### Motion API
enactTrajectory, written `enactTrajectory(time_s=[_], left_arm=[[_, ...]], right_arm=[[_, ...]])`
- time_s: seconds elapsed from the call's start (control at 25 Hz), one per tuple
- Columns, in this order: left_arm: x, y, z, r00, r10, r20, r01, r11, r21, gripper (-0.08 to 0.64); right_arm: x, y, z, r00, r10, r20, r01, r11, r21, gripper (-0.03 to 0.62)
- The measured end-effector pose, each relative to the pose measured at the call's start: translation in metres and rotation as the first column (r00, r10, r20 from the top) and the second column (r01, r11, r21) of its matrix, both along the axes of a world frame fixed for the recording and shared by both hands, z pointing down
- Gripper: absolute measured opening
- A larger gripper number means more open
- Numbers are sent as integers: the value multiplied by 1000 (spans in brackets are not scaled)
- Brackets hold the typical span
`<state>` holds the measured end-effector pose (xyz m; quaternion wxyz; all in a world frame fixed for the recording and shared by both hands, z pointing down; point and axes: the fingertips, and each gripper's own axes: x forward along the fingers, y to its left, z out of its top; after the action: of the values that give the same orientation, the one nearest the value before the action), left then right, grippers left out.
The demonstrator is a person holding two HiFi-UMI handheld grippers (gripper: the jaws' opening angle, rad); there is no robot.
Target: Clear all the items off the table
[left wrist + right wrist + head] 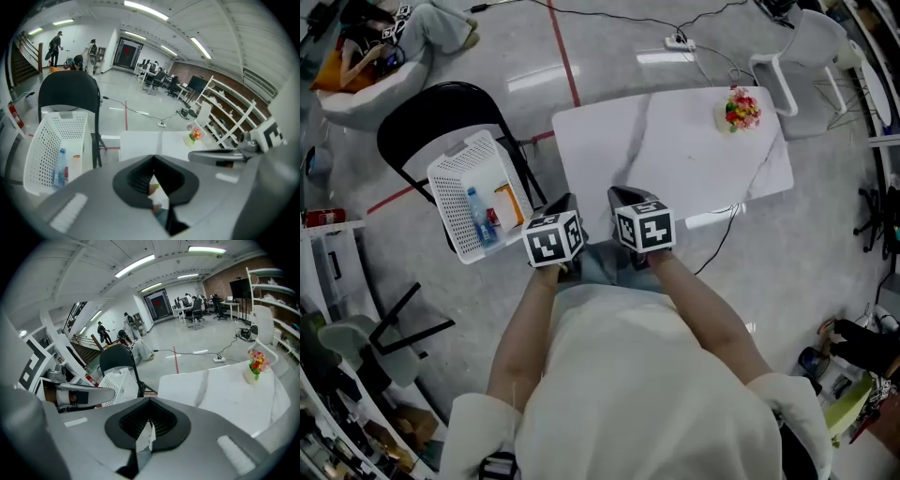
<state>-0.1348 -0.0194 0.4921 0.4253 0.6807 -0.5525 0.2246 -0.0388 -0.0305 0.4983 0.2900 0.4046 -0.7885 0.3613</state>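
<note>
1. The flower pot point(739, 110) is a small pale pot, packed with red, pink and yellow blooms and some green leaves.
2. It stands upright in the upper right of the head view, near the far right corner of the white, grey-veined desk point(675, 150).
3. The left gripper point(565, 202) and the right gripper point(628, 196) sit side by side at frame centre, over the desk's near edge and well apart from the pot.
4. Both sets of jaws are closed together with nothing between them.
5. At left, a white basket point(455, 178) rests on a black chair point(441, 103). It holds a bottle point(480, 217) and an orange box point(508, 204).
</note>
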Motion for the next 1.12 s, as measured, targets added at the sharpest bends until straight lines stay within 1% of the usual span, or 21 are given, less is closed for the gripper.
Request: enactTrajectory(time_s=[0.2, 0.44, 0.84, 1.12], left_arm=[[63, 0, -7, 997, 71, -10, -71, 997, 27, 8], [133, 6, -8, 990, 141, -8, -141, 989, 39, 8], [237, 15, -3, 977, 213, -13, -212, 976, 49, 8], [295, 9, -4, 965, 262, -11, -260, 963, 65, 8]], right_arm=[[66, 10, 0, 997, 83, 2, -83, 997, 10, -2], [141, 20, -1, 987, 158, -2, -158, 987, 26, -2], [251, 36, 2, 975, 222, -19, -221, 974, 46, -2], [308, 36, 2, 964, 266, -21, -265, 963, 56, -2]])
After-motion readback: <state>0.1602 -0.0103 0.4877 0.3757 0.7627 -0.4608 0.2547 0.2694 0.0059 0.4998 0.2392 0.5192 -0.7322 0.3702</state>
